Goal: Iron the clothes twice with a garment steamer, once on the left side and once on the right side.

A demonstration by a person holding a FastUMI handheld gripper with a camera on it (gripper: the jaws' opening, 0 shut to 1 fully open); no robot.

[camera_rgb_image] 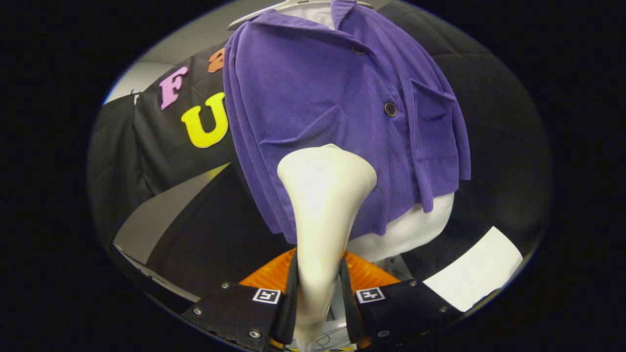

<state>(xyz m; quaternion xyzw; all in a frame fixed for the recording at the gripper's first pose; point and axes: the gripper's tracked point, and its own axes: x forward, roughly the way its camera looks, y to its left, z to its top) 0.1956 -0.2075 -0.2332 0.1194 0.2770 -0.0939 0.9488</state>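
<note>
Gripper [319, 293] closed on the handle of the cream garment steamer [325, 195], one finger pressed to each side. Steamer stands upright between the fingers; its flared head widens just beyond them. Directly past the head hangs a purple corduroy jacket [318, 107], ribbed fabric, two dark buttons [390, 109] along the front to the right, patch pocket further right. Whether the head touches the cloth cannot be told. A white undergarment [411, 230] shows below the hem. Far above, a white hanger [254, 14].
</note>
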